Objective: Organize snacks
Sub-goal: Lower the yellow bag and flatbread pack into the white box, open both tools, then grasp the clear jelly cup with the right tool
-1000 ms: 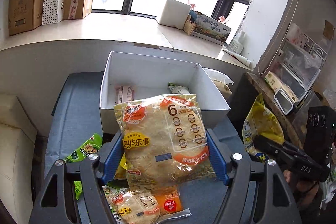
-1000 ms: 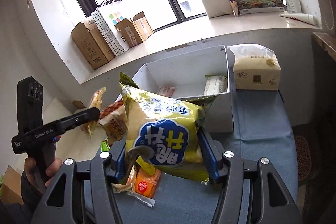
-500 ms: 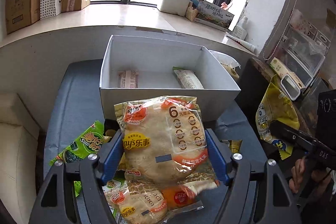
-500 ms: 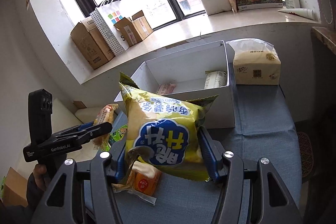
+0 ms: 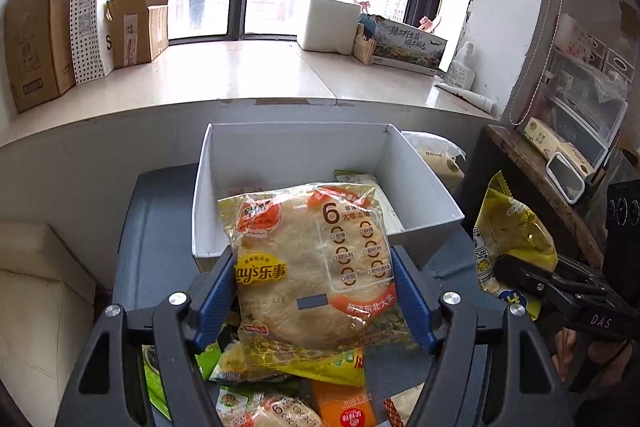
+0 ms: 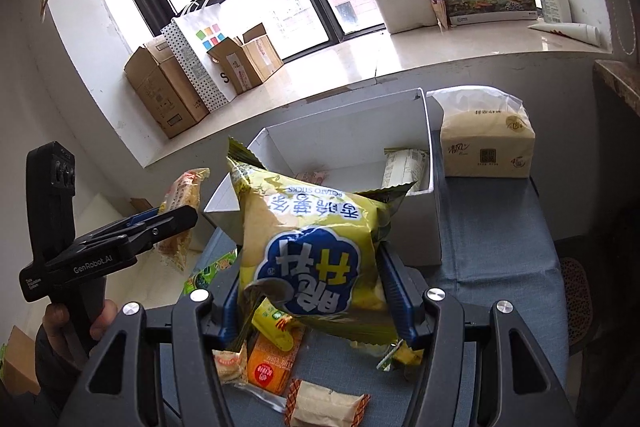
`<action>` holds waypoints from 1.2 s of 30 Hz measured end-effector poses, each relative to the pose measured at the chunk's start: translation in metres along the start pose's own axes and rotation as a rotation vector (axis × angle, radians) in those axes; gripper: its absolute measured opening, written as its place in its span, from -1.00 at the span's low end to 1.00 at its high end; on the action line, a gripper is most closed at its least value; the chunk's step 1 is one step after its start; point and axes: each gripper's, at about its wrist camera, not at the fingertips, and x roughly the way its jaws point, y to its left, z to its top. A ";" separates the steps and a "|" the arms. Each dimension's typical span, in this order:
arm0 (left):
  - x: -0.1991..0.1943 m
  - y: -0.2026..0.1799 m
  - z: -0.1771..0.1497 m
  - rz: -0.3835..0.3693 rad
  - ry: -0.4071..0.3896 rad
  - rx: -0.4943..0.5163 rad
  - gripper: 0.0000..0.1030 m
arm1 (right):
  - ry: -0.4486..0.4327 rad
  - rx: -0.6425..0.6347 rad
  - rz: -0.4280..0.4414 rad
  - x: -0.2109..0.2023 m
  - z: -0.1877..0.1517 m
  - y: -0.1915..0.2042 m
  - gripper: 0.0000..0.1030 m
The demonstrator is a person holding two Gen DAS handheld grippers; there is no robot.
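My left gripper (image 5: pixel 314 287) is shut on a clear Lay's bag of round rice crackers (image 5: pixel 312 267), held up in front of the open white box (image 5: pixel 424 203). My right gripper (image 6: pixel 310 287) is shut on a yellow bag of potato sticks (image 6: pixel 316 251), held just before the same white box (image 6: pixel 434 163). The box holds two small packets, a pale one (image 6: pixel 402 169) at its right wall and a pink one (image 6: pixel 314 175). Each gripper shows in the other's view, the right one (image 5: pixel 532 277) and the left one (image 6: pixel 168 223).
Loose snack packets (image 6: pixel 272 363) lie on the blue-grey tabletop (image 6: pixel 496 239) below both grippers. A tissue pack (image 6: pixel 486 147) stands right of the box. Cardboard boxes (image 5: pixel 36 39) and a paper bag stand on the window sill. A cluttered shelf (image 5: pixel 560 147) is at the right.
Both grippers have moved up and forward toward the white box, each with its bag. The left gripper's cracker bag now overlaps the box's front wall in view.
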 end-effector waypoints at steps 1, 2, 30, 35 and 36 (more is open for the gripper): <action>0.002 0.000 0.009 0.010 -0.008 0.006 0.50 | -0.004 -0.005 -0.010 0.004 0.009 0.001 0.24; 0.005 0.000 0.018 0.017 -0.017 0.015 0.50 | -0.007 -0.010 -0.019 0.010 0.017 0.002 0.24; 0.013 0.027 0.031 0.053 -0.005 0.040 1.00 | -0.083 -0.077 -0.096 0.029 0.072 0.005 1.00; -0.038 0.024 -0.015 0.007 -0.049 0.060 1.00 | -0.113 -0.050 -0.040 -0.012 0.043 -0.002 1.00; -0.046 0.024 -0.026 0.007 -0.053 0.057 1.00 | -0.113 -0.046 -0.042 -0.019 0.033 -0.004 1.00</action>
